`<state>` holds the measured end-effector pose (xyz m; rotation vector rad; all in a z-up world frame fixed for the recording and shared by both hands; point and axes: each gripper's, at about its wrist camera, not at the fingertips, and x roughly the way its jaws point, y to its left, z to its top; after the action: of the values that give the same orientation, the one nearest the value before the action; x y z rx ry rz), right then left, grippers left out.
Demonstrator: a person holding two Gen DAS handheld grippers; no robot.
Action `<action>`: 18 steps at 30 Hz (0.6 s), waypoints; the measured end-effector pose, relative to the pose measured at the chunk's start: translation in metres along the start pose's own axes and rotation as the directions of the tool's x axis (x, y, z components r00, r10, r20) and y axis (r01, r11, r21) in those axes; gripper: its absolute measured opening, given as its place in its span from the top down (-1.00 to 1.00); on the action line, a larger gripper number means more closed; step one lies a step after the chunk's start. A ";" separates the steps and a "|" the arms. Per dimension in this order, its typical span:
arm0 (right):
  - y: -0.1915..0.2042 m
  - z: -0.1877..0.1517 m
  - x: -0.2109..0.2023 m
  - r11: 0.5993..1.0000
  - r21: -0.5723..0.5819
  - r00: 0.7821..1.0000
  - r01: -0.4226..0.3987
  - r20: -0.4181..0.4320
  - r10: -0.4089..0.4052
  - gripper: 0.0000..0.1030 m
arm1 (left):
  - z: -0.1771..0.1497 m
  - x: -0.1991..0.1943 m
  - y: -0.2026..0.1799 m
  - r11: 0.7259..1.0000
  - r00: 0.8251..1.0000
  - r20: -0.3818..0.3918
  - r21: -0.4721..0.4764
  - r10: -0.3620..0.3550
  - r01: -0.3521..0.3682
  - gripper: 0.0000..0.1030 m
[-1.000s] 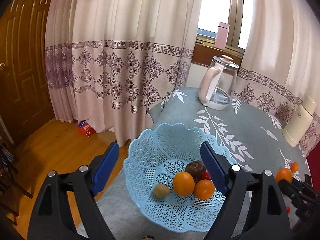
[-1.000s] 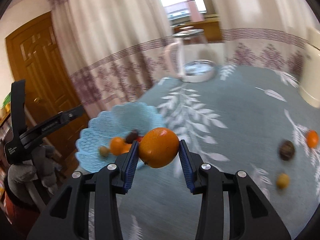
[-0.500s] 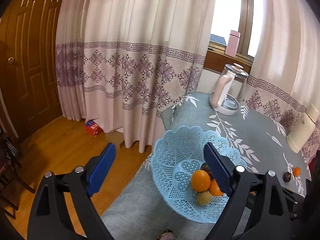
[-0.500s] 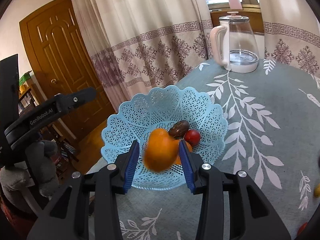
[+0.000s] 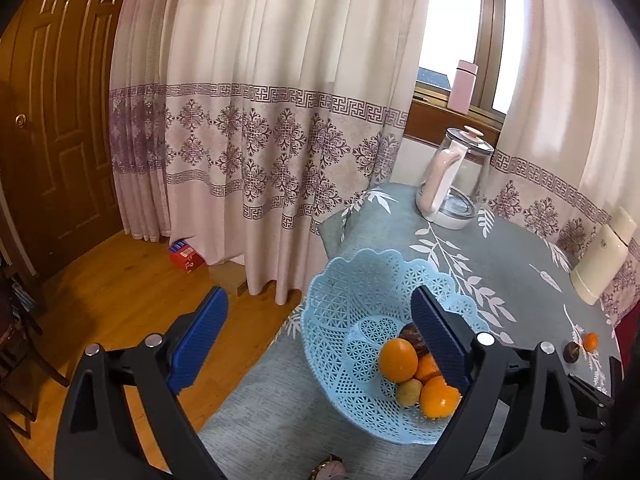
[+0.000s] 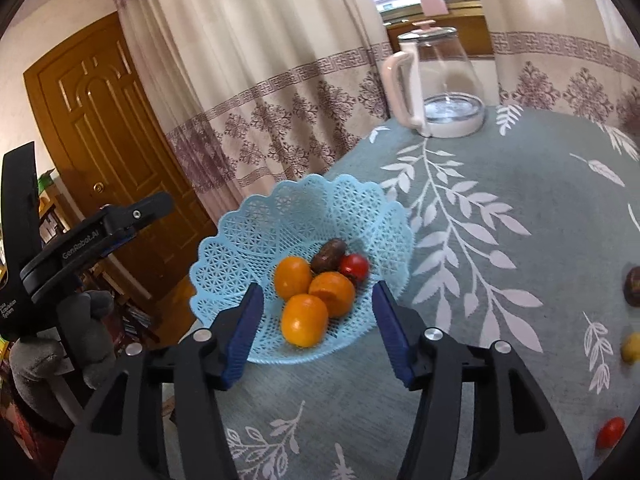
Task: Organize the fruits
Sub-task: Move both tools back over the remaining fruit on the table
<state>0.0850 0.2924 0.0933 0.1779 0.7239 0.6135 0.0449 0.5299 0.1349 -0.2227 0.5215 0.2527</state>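
While both grippers, right gripper [image 6: 318, 334] and left gripper [image 5: 320, 340], gape empty, lift clear of the basket [image 6: 240, 248] (oranges [image 6: 304, 320] roll easily).

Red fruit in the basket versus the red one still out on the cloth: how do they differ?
The red fruit in the basket lies in the blue basket, touching a dark brown fruit and an orange. The red fruit on the cloth lies alone on the tablecloth at the picture's edge. Both look small, round and glossy.
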 end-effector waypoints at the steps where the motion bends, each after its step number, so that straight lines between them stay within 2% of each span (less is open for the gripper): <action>1: -0.003 -0.001 0.000 1.000 0.009 1.000 0.003 0.000 -0.003 -0.25 | 0.000 0.000 -0.002 1.000 1.000 -0.002 0.003 -0.004 0.004 -0.83; 3: -0.009 -0.002 -0.003 0.999 0.032 1.000 0.008 0.006 -0.009 -0.31 | -0.002 0.000 -0.008 1.000 1.000 -0.004 0.015 -0.011 0.011 -0.83; 18: -0.032 -0.008 -0.022 0.995 0.090 0.998 0.035 0.054 -0.040 -0.31 | -0.006 -0.001 -0.033 0.997 0.999 -0.013 0.056 -0.043 0.044 -0.85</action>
<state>0.0822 0.2535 0.0885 0.2625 0.7001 0.5391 0.0512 0.4970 0.1350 -0.1810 0.5340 0.1941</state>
